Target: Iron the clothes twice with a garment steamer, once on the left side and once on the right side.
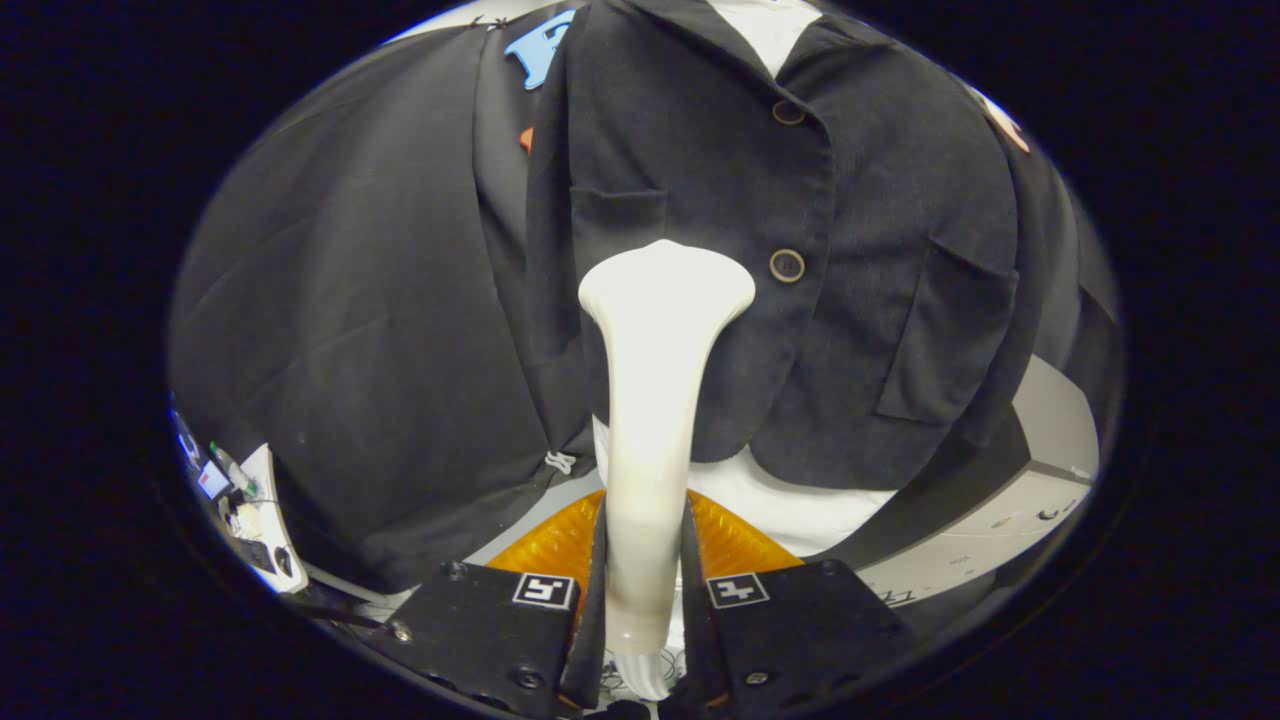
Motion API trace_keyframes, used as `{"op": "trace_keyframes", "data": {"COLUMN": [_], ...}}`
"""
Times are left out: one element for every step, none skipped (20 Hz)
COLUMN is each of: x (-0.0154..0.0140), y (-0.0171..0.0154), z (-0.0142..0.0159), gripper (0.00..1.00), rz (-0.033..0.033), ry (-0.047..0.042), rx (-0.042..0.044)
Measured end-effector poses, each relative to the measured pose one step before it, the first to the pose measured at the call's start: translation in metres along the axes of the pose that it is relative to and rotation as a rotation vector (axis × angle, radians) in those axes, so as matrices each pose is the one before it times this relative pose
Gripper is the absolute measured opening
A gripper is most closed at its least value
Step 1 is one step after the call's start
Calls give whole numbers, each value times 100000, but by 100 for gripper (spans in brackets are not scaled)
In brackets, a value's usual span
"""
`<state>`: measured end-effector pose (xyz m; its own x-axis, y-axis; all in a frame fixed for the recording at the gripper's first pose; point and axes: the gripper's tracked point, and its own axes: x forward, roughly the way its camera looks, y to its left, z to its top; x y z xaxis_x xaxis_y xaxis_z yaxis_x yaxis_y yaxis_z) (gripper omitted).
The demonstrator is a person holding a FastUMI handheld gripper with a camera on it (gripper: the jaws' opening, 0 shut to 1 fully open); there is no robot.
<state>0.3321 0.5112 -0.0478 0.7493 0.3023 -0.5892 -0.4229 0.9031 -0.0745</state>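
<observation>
Between gripper (645,590) fingers, steamer (655,400) upright; facing jacket (850,250)

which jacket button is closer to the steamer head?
The lower button, just right of the steamer head. The upper button sits well beyond it, near the collar. The gripper jaws are shut on the steamer's handle.

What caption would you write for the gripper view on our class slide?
Gripper shut on a white garment steamer, its head against the dark jacket beside the lower button.
</observation>
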Motion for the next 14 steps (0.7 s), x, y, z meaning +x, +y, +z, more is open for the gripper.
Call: {"op": "trace_keyframes", "data": {"x": [563, 460, 446, 295, 374, 1, -155, -291, -133, -324, -567, -862, -862, -946], "y": [43, -80, 144, -152, -63, -232, 1, -32, -27, -181, -233, -743, -810, -967], "z": [-724, -632, -590, -577, -466, -429, -148, -44, -87, -163, 23, -208, -124, 187], "gripper": [35, 35, 35, 35, 35, 35, 35, 35, 35, 35, 35, 35, 35, 35], "rz": [48, -77, 160, 177, 56, 8, 241, 434, 525, 624, 914, 543, 70, -244], "ry": [1075, 1223, 1369, 1046, 489, 245, 173, 204, -82, -553, -1221, -1055, -1504, -1284], "rx": [148, -79, 243, 323, 98, -116, 32, 372, 590, 250, 596, 197, 640, 325]}}
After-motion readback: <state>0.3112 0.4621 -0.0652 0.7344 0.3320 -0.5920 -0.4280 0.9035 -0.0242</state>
